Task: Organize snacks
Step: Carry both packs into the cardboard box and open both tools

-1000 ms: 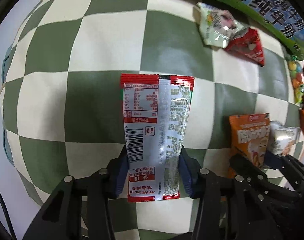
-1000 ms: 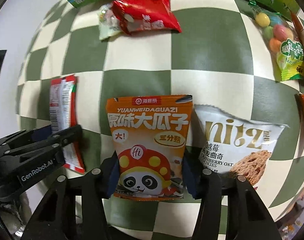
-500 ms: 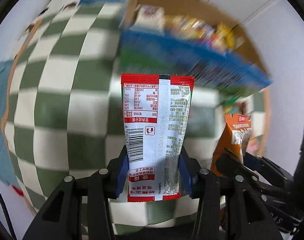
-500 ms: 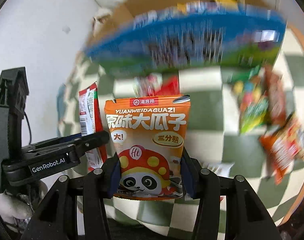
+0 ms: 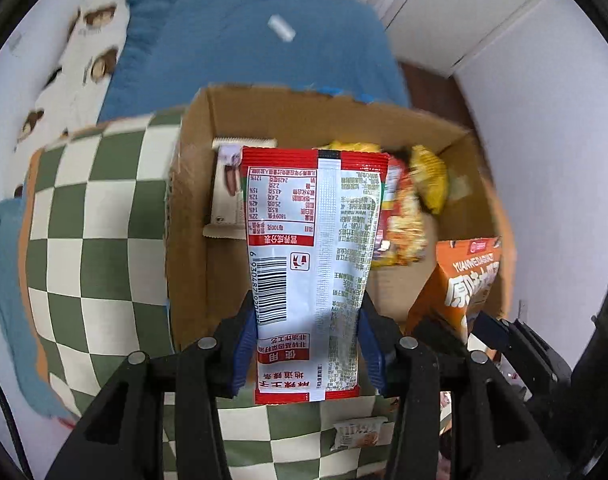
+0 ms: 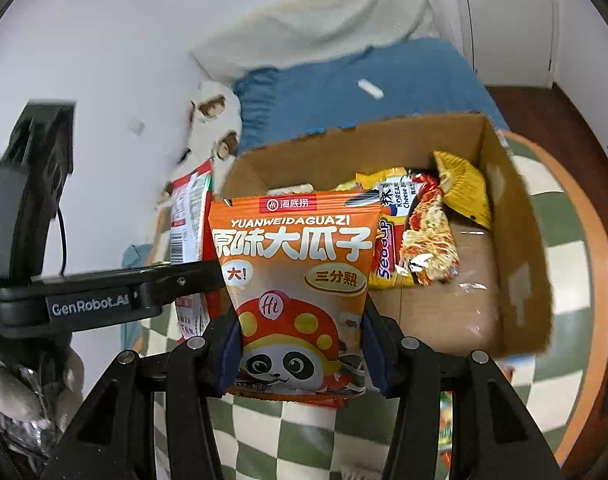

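The red-and-white snack packet [image 5: 312, 272] stands upright in the left gripper [image 5: 308, 344], its blue pads pinching the packet's lower sides, barcode and printed back facing the camera. It now hangs in front of the open cardboard box [image 5: 191, 216], whereas a second ago it lay flat on the checkered cloth [image 5: 95, 216] with no box opening in sight. The orange sunflower-seed bag [image 6: 295, 280] is likewise pinched low down between the pads of the right gripper [image 6: 297, 354], raised before the same box; earlier it sat on the cloth beside a white cookie bag, which is gone from view. From the right wrist, the left gripper and its packet show at the left, just beside the orange bag. Inside the box lie a yellow noodle packet [image 6: 420, 240], a yellow bag [image 6: 464, 188] at the far right, and a white wrapper [image 5: 225, 188] at the left. A blue blanket [image 5: 247, 44] lies beyond the box.
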Tool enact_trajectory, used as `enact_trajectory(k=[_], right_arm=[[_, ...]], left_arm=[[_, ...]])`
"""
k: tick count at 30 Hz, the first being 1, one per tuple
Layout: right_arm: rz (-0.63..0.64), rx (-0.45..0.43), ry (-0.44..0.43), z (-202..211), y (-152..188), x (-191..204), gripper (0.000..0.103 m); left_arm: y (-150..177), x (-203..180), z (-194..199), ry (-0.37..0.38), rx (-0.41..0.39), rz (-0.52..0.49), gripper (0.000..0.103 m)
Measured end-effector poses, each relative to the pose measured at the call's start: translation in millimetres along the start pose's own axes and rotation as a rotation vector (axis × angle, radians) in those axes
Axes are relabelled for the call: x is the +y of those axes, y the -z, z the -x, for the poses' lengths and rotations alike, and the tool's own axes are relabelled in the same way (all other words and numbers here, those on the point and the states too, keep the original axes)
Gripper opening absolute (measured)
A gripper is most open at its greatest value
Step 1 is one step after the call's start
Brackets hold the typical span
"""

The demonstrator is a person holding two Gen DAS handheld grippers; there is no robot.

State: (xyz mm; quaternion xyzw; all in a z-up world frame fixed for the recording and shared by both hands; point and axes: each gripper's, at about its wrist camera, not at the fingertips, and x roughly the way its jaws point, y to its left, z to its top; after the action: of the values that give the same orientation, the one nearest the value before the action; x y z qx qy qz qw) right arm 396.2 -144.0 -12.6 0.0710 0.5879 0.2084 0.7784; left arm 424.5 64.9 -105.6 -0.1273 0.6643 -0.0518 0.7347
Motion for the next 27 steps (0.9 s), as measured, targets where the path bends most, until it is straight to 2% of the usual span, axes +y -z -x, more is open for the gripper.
enact_trajectory(k=[3, 4, 7, 9, 10, 12, 13, 14, 15, 22, 27], right_arm=[[-0.006, 0.067, 0.018, -32.6, -13.4, 0.8, 0.054], [-0.011, 0.089, 0.017, -41.3, -7.7, 0.6, 0.054], [-0.021, 0.178, -0.001, -68.5, -8.3, -0.3, 0.054], [-0.037, 0.232, -0.015, -83.2, -6.1, -2.8, 0.058], [-0.043, 0.257, -0.008, -90.2, -4.8, -4.5, 0.061], [-0.052, 0.300, 0.010, -100.6, -4.0, -8.4, 0.095], [-0.048, 0.302, 0.029, -102.4, -4.1, -9.8, 0.098], [-0.043, 0.305, 0.041, -103.3, -4.5, -11.0, 0.098], [-0.043, 0.313, 0.048, -104.0, -4.8, -12.5, 0.098], [-0.062, 0.308, 0.096, -93.2, -9.7, -27.8, 0.098], [-0.072, 0.289, 0.143, -77.9, -11.9, -40.4, 0.098]], left_arm=[[-15.6, 7.7, -31.1, -0.048, 0.113, 0.018, 0.044], [-18.4, 9.4, -39.1, -0.063, 0.142, 0.020, 0.044], [-20.3, 18.0, -60.0, -0.056, 0.213, 0.051, 0.046], [-18.8, 22.1, -65.3, -0.045, 0.235, 0.076, 0.052], [-17.3, 23.3, -66.8, -0.047, 0.240, 0.082, 0.053], [-14.5, 24.0, -66.9, -0.043, 0.240, 0.088, 0.057], [-13.1, 25.0, -68.0, -0.044, 0.240, 0.092, 0.062], [-12.0, 24.9, -67.0, -0.043, 0.238, 0.095, 0.070], [-11.9, 26.0, -67.1, -0.040, 0.231, 0.098, 0.072], [-4.1, 28.8, -64.5, -0.045, 0.213, 0.104, 0.073], [3.3, 24.7, -55.0, -0.057, 0.162, 0.087, 0.074]])
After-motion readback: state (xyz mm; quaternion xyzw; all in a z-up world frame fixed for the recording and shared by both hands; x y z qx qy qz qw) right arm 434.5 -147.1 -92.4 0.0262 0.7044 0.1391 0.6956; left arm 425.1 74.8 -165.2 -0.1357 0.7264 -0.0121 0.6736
